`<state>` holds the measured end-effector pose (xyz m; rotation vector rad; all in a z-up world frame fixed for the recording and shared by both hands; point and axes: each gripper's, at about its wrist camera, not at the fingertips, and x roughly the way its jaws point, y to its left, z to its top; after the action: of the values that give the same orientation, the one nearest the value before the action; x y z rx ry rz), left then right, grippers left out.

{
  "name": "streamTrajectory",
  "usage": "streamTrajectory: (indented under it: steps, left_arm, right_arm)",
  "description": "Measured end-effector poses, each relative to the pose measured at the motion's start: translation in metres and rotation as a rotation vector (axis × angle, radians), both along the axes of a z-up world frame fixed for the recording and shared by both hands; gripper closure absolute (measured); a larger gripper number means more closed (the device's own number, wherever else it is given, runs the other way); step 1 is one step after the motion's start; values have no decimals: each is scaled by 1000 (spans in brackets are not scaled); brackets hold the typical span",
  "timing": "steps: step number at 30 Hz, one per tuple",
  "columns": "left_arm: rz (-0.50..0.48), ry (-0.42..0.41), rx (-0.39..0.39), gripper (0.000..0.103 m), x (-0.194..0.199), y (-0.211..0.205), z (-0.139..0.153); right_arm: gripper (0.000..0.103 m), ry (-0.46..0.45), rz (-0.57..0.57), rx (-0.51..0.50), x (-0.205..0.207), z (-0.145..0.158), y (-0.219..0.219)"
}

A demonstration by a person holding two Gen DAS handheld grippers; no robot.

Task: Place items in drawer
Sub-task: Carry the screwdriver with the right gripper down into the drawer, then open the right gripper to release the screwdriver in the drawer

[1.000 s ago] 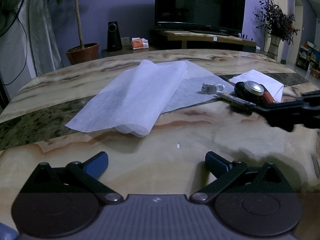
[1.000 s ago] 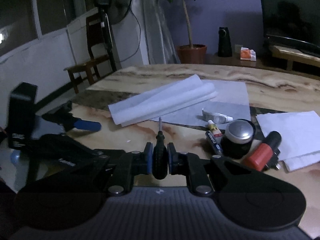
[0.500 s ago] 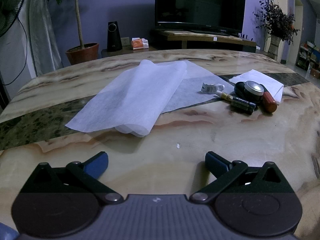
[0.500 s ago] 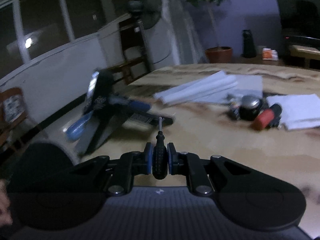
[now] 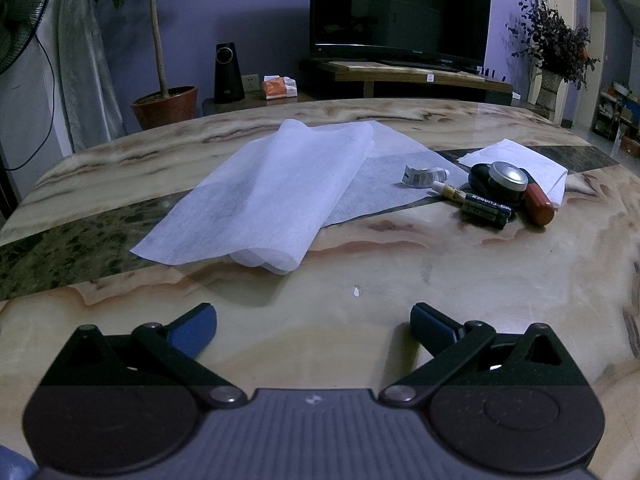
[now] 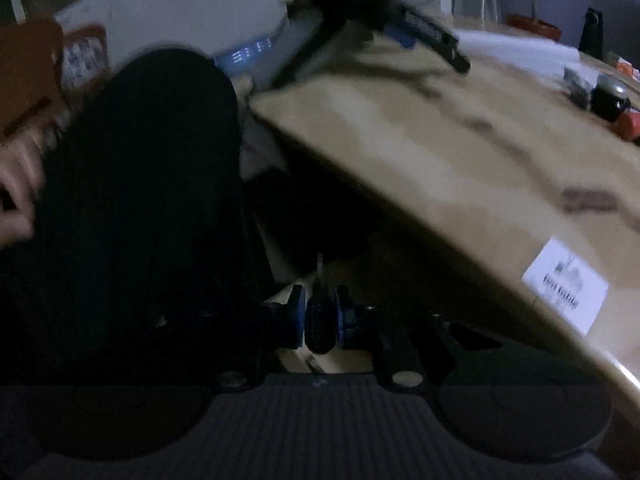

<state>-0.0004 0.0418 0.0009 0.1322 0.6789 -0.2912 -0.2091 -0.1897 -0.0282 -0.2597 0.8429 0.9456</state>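
My right gripper (image 6: 319,316) is shut on a small black-handled screwdriver (image 6: 319,320), its metal tip pointing forward. It hangs below the table's front edge (image 6: 400,200), over a dark space; no drawer is clearly visible in the blurred view. My left gripper (image 5: 313,322) is open and empty, resting low over the marble table (image 5: 360,300). On the table's right lie a round black tin with a silver lid (image 5: 506,182), batteries (image 5: 486,210), a small glue tube (image 5: 448,190) and a red cylinder (image 5: 538,204).
Folded white foam sheets (image 5: 272,196) lie mid-table, a white cloth (image 5: 516,156) at the right. The person's dark-clothed leg (image 6: 140,200) fills the left of the right wrist view. A white label (image 6: 566,286) is on the table edge.
My right gripper has swung down and left off the tabletop with the screwdriver, now below the table edge. The left gripper has not moved.
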Motion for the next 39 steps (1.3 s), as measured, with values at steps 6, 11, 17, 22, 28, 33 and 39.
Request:
streamTrajectory:
  steps: [6, 11, 17, 22, 28, 33, 39]
  left_arm:
    - [0, 0, 0, 0, 0, 0, 0]
    - [0, 0, 0, 0, 0, 0, 0]
    - [0, 0, 0, 0, 0, 0, 0]
    - [0, 0, 0, 0, 0, 0, 0]
    - [0, 0, 0, 0, 0, 0, 0]
    - [0, 0, 0, 0, 0, 0, 0]
    - [0, 0, 0, 0, 0, 0, 0]
  right_arm:
    - [97, 2, -89, -186, 14, -32, 1]
    - [97, 28, -99, -262, 20, -52, 1]
    - [96, 22, -88, -247, 17, -44, -3]
    - [78, -19, -47, -267, 19, -40, 6]
    - [61, -47, -1, -291, 18, -35, 13]
    - [53, 40, 112, -116, 14, -13, 10]
    - [53, 99, 242, 168, 8, 33, -6]
